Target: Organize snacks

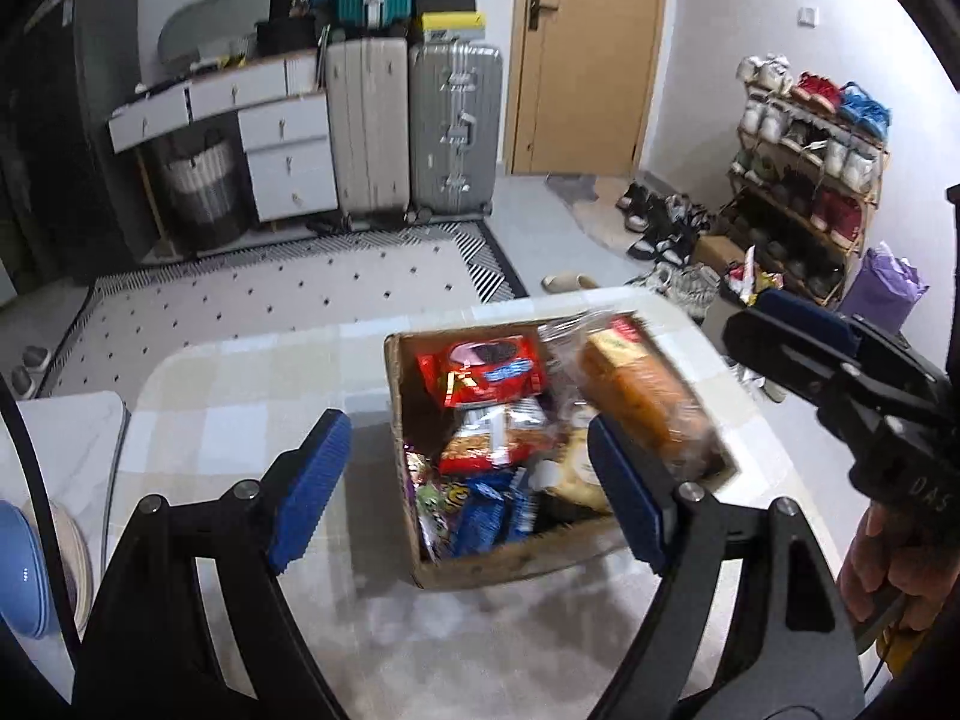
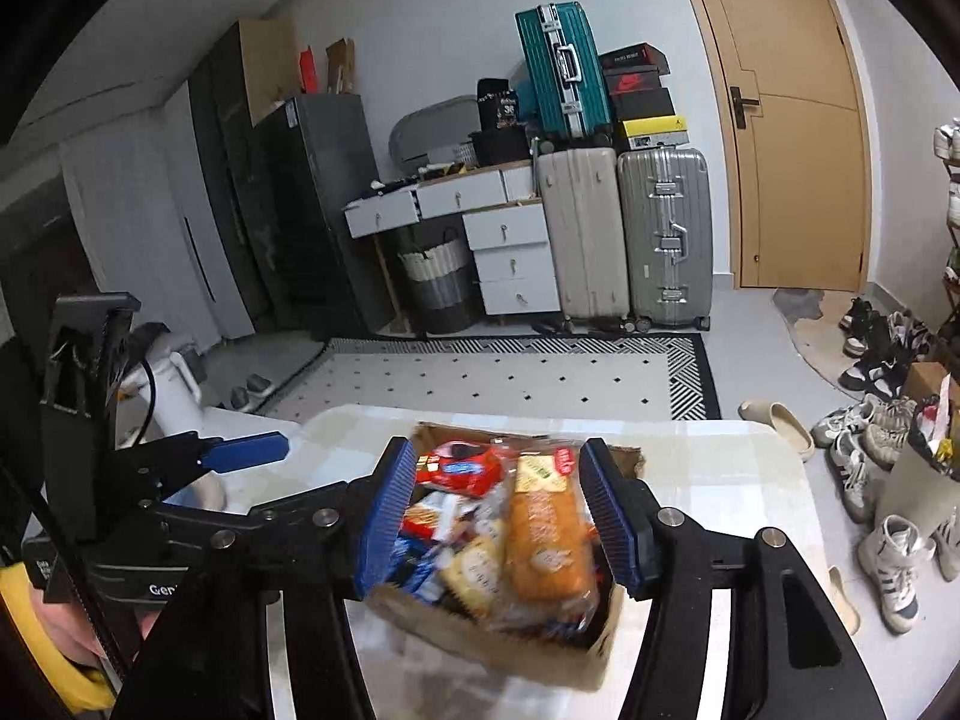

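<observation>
While a cardboard box (image 1: 516, 564) full of snacks sits on the pale checked tabletop (image 1: 252, 414), two hand-held claws hover above it. The left claw (image 1: 468, 492) is released, its blue-padded fingers spread wide apart with nothing between them; in its own view one finger lies left of the box and the other over the box's right half. The right claw (image 2: 498, 516) is also released, its fingers parted to either side of a long orange loaf in clear wrapping (image 2: 543, 546). The wrapper looks blurred, and whether the pads touch it cannot be told. The loaf lies tilted on top of the other snacks, along the right side of the box. Beside it, toward the far left corner, rests a red cookie packet (image 1: 483, 372). Below that lie a red and white packet (image 1: 495, 438) and blue packets (image 1: 486, 516) near the front wall. Behind the tabletop, a patterned rug (image 1: 288, 276) covers the floor, with suitcases (image 1: 414, 126) beside a wooden door (image 1: 591, 54).
</observation>
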`<state>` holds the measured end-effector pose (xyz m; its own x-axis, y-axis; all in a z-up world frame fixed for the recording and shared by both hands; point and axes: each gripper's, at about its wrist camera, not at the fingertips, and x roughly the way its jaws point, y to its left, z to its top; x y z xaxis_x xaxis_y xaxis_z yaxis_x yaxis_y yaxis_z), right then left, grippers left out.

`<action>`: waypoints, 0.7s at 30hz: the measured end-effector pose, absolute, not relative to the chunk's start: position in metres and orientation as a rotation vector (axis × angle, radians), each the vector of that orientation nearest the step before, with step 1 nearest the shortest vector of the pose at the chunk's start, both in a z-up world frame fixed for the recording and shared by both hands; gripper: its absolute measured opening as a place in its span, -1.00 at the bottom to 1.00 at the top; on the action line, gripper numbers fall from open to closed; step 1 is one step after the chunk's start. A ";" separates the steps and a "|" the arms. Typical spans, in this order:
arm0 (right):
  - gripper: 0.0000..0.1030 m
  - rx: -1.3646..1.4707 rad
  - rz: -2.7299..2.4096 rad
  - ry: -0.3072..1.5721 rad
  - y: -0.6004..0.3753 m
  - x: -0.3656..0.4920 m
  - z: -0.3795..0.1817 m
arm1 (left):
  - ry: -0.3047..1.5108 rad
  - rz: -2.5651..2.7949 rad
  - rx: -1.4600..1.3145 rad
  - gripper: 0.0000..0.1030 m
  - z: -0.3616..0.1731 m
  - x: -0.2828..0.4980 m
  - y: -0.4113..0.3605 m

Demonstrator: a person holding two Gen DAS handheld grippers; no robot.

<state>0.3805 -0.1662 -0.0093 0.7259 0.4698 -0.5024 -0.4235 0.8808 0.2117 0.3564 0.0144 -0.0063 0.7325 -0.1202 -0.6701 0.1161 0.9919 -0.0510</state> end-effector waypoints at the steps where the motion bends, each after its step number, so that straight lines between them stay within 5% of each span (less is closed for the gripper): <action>1: 0.13 0.093 0.496 0.573 -0.167 0.374 -0.005 | 0.721 -0.131 -0.004 0.54 0.000 0.348 0.013; 13: 0.75 0.175 0.471 0.453 -0.189 0.237 0.058 | 0.575 -0.095 0.008 0.65 0.076 0.205 -0.007; 21: 0.95 0.127 0.432 0.377 -0.193 0.141 0.076 | 0.399 -0.038 0.011 0.98 0.122 0.090 0.004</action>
